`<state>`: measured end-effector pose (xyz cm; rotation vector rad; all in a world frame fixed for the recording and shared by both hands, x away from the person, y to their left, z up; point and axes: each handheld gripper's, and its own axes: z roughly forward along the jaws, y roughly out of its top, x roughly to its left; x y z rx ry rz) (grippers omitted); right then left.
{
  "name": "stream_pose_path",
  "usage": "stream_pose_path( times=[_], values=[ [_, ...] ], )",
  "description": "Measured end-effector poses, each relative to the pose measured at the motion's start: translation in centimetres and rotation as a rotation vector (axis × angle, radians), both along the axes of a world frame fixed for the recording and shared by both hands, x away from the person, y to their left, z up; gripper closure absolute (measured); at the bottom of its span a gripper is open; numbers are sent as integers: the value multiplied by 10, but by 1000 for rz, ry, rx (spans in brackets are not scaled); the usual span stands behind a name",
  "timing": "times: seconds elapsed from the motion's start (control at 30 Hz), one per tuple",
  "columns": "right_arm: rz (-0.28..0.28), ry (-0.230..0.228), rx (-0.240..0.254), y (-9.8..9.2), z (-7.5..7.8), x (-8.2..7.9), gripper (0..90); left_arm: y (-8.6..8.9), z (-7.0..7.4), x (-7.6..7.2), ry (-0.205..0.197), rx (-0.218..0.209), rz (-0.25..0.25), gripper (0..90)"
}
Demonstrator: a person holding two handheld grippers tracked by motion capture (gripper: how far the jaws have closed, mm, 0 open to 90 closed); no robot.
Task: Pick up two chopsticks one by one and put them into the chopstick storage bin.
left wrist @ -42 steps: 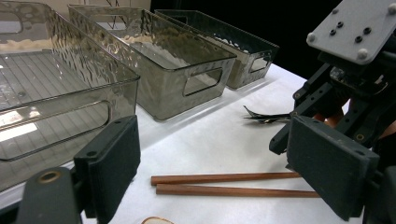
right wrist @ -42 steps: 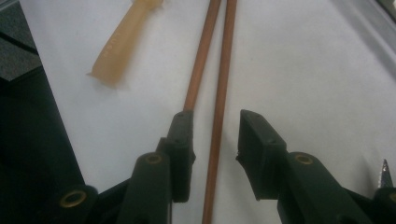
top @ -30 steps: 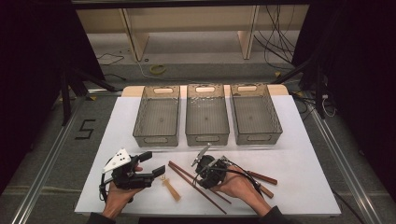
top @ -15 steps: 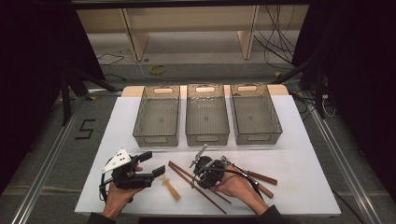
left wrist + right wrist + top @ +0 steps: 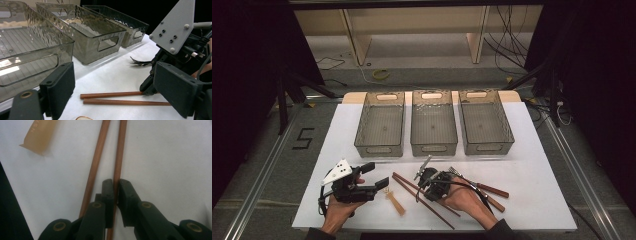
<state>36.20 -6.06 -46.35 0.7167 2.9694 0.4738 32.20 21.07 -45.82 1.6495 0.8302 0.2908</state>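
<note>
Two brown chopsticks point(image 5: 408, 184) lie side by side on the white table, running diagonally toward the front edge. My right gripper point(image 5: 115, 185) points down at them, and its jaws have just been closing. They now pinch the right-hand chopstick point(image 5: 119, 150); the other chopstick point(image 5: 98, 160) lies free just to its left. In the high view the right gripper point(image 5: 424, 189) sits under a hand at centre front. My left gripper point(image 5: 377, 176) rests on the table to the left, open and with nothing held. From the left gripper view the chopsticks point(image 5: 112, 95) lie beyond its wide-apart jaws.
Three clear grey bins point(image 5: 379, 145) point(image 5: 434, 145) point(image 5: 487, 145) stand in a row behind the hands. A fork with a wooden handle point(image 5: 484, 188) lies right of the right hand. A tan flat wooden piece point(image 5: 395, 203) lies between the grippers.
</note>
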Motion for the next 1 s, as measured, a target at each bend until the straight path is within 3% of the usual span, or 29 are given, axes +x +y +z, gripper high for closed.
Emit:
stream_pose_path(
  times=[0.17,0.37,0.53,0.67,0.87,1.0],
  values=[
    [3,-9,-4,0,0,-1,851,0,0,0,0,0,-1,168],
    [-3,3,24,-3,3,1,853,0,0,0,1,0,0,168],
    [2,-15,36,-7,8,2,853,0,0,0,1,-1,1,168],
    [1,-15,50,-10,13,2,854,0,1,2,1,18,-8,168],
    [19,-20,58,-15,21,1,854,-6,6,7,-3,88,-44,168],
    [24,-29,66,-17,27,-1,855,-16,11,11,-9,171,-93,170]
  ],
)
